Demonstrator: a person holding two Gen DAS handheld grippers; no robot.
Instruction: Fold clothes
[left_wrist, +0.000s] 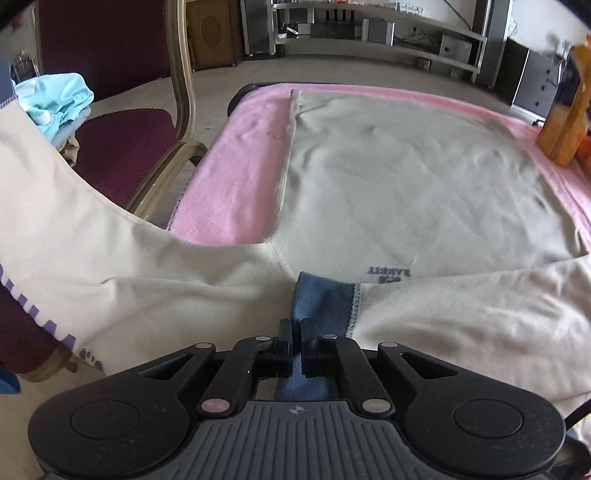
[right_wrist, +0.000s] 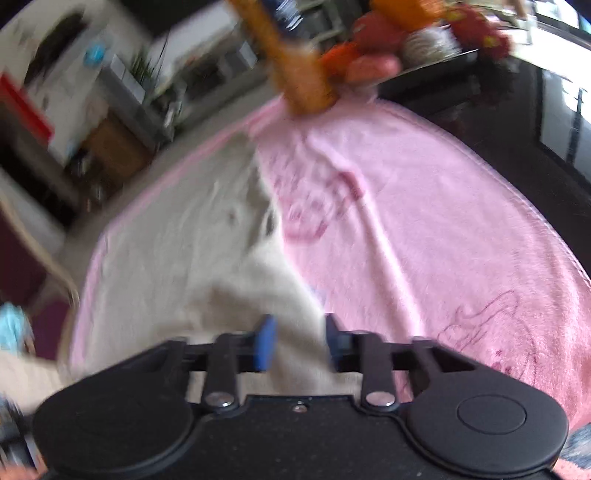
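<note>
Black left gripper (left_wrist: 295, 332) — ribbed grey housing, silver rivets; right gripper (right_wrist: 300, 339) — blue pads (right_wrist: 266, 341).

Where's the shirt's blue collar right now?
In the left wrist view the blue collar sits low at centre, pinched in the left gripper, with the cream shirt spread beyond it over the pink blanket.

The worktop (right_wrist: 491, 122) is dark-surfaced and almost wholly covered by a pink blanket (right_wrist: 424, 229) bearing faint line drawings. A beige garment (left_wrist: 406, 177) lies spread flat directly on the blanket, its printed label near the front edge. At the far right corner, an orange basket (left_wrist: 565, 122) stands on the blanket's edge; its contents are blurred.
</note>
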